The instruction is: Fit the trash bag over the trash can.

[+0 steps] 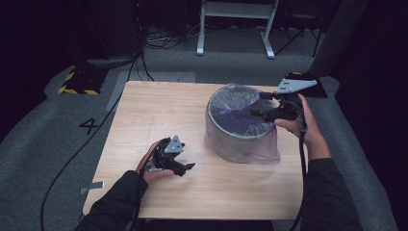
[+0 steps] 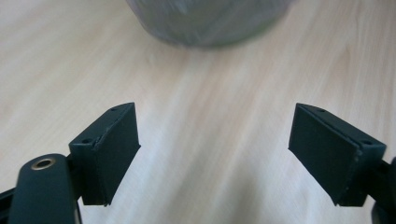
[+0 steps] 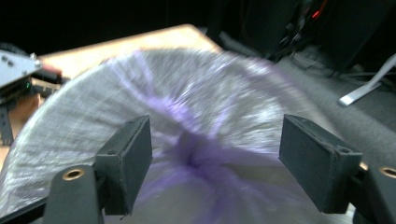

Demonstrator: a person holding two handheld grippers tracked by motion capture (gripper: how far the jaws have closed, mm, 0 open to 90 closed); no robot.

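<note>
One round grey bin point(image 1: 240, 127) stands upright on the wooden table point(image 1: 159, 110), right of centre in the high view, its axis vertical and its open mouth facing up. A thin purple bag point(image 1: 235, 110) lines it; the film is stretched across the rim, sags toward a dark purple pucker in the middle, and hangs down the outer wall to pool on the table at the bin's lower right. The bin sits near the table's far and right edges, so little bare wood is left on those sides. The left half of the table and the strip along the near edge are open wood.

There are two grippers, one in each hand. The right gripper point(image 1: 255, 109) is at the bin's right rim in the upper right of the high view, pointing left over the mouth. In the right gripper view its jaws stand wide apart with the blurred bag point(image 3: 196, 121) beyond them — nothing is clamped between the pads. The left gripper point(image 1: 185, 166) is low over the table at lower centre-left, well apart from the bin and pointing right. In the left gripper view its jaws are also spread wide over bare wood point(image 2: 210, 154), with the bin's base point(image 2: 205, 23) at the top edge.

One black cable runs over the grey floor point(image 1: 48, 139) at the left.
</note>
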